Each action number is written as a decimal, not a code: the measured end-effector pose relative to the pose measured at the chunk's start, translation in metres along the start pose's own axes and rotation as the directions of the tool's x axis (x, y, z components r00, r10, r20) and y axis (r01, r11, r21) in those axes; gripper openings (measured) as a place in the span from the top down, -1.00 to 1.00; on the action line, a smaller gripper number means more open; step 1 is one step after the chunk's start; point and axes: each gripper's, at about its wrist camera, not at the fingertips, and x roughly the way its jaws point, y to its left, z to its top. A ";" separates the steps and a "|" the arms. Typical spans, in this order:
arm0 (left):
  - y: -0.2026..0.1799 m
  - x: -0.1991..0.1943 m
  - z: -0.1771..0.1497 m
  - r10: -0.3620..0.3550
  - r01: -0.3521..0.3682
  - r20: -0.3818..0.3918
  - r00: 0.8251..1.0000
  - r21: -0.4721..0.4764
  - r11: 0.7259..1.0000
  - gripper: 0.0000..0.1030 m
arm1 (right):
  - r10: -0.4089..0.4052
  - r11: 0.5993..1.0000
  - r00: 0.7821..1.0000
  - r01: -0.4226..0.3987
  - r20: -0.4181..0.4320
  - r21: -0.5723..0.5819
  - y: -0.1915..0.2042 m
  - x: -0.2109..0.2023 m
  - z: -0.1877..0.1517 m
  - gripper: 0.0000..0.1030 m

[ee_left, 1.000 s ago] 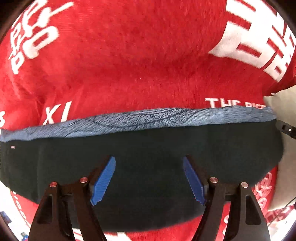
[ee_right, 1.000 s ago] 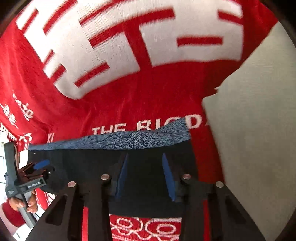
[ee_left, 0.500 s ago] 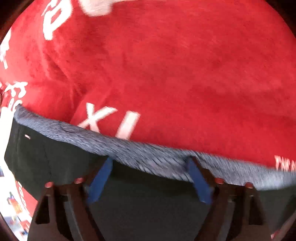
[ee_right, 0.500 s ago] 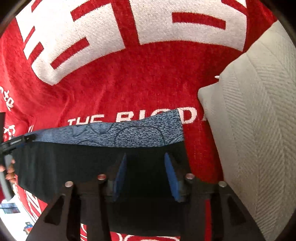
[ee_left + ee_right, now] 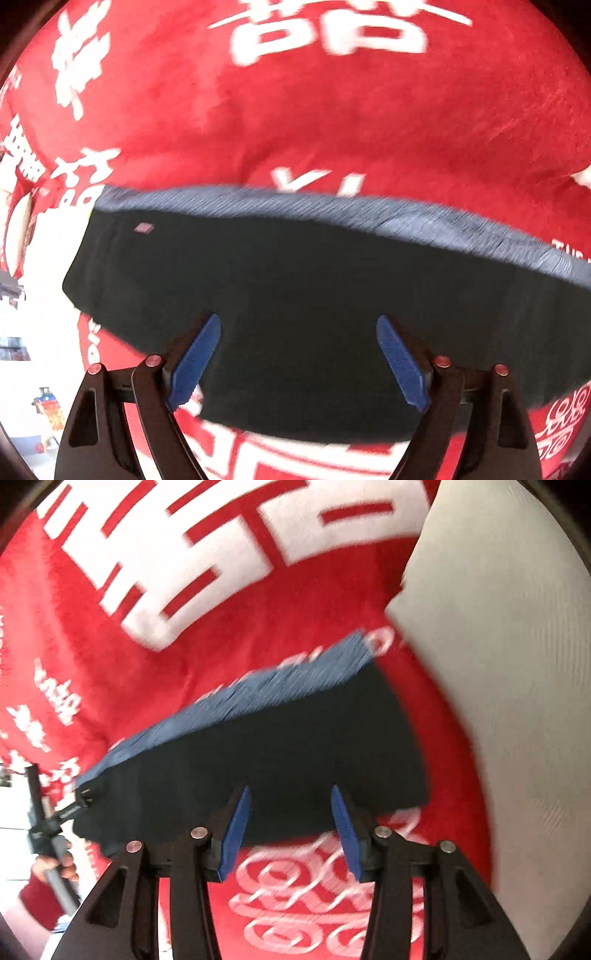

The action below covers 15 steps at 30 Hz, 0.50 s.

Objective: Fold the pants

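Observation:
The folded black pants (image 5: 295, 280) with a grey-blue waistband (image 5: 332, 210) lie flat on a red blanket. My left gripper (image 5: 297, 354) is open and empty, hovering over the pants' near edge. In the right wrist view the same pants (image 5: 280, 746) lie ahead, waistband (image 5: 236, 705) on the far side. My right gripper (image 5: 290, 823) is open and empty, just above the near edge. The left gripper's handle and hand show at the far left (image 5: 48, 827).
The red blanket (image 5: 332, 122) with white print covers the surface. A cream-white pillow (image 5: 498, 664) lies right of the pants. The blanket's left edge and a bright floor (image 5: 37, 332) show at the lower left.
Both grippers have pulled back from the pants and turned. The left view now shows more of the pants' left end; the right view has tilted, and its jaws have opened wider.

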 end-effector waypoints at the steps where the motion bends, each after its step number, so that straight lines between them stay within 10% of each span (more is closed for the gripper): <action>1: 0.007 0.000 -0.002 0.003 -0.003 -0.006 1.000 -0.008 1.000 -0.70 | 0.022 1.000 1.000 -0.022 -0.012 0.004 0.003 0.002 -0.005 0.01; 15: 0.113 0.040 -0.017 -0.049 0.048 -0.020 0.999 -0.046 0.998 -0.70 | 0.394 0.919 0.901 -0.391 -0.183 0.050 0.180 0.096 -0.096 -0.03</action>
